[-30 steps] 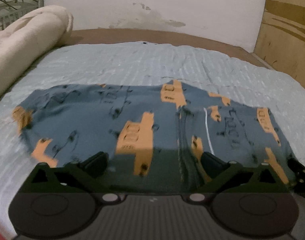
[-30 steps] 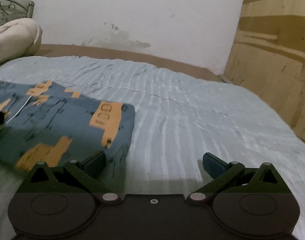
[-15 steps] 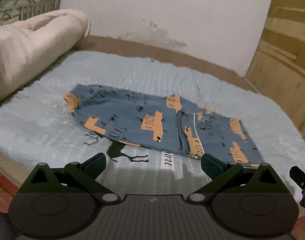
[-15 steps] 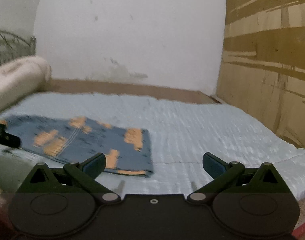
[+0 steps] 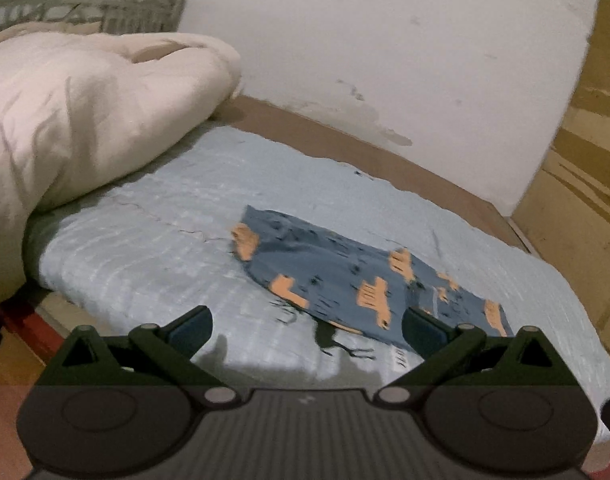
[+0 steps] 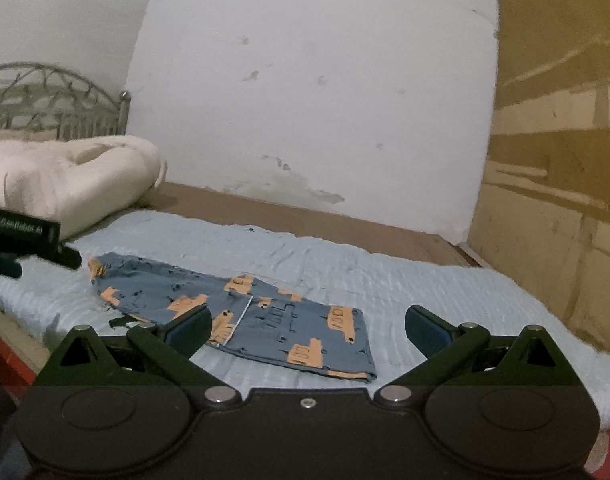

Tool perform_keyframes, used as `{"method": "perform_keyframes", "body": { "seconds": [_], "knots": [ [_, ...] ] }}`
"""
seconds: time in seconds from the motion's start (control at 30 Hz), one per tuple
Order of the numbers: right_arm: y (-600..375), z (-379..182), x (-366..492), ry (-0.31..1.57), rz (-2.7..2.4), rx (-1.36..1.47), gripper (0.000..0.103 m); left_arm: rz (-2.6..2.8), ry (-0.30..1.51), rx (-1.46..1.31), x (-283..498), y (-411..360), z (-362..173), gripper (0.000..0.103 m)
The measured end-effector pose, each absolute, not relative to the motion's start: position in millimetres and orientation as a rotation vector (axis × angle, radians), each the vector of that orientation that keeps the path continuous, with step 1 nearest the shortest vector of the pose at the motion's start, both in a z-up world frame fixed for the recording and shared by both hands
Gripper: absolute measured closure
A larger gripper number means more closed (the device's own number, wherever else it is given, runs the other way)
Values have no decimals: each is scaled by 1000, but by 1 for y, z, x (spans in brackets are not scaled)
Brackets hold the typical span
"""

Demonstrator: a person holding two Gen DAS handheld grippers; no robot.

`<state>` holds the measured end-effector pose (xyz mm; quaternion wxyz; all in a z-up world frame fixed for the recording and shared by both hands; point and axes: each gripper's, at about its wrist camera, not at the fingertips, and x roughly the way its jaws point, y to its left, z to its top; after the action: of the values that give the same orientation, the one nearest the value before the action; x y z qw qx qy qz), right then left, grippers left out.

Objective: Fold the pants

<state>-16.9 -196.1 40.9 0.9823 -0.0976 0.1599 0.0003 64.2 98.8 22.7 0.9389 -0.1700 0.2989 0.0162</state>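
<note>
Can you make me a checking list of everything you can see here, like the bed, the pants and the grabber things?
Surface: pale blue ribbed bedspread on a bed, lightly wrinkled.
Job's things: blue pants with orange truck prints, lying flat in a compact folded shape, near the front edge.
Clutter: cream rolled-up duvet at the head end, apart from the pants.
Grippers: left gripper open, holding nothing; right gripper open, holding nothing; both are off the pants.
Cables: nothing seen.
Surroundings: stained white wall, wooden panel wall, grey metal headboard, brown mattress edge beyond the bedspread.
</note>
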Motion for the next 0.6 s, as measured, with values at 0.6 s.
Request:
{"method": "perform_keyframes", "body": {
  "seconds": [0.6],
  "knots": [
    [-146,86,28,375,54,-147,1,69,567,-312,85,137,8,1]
  ]
}}
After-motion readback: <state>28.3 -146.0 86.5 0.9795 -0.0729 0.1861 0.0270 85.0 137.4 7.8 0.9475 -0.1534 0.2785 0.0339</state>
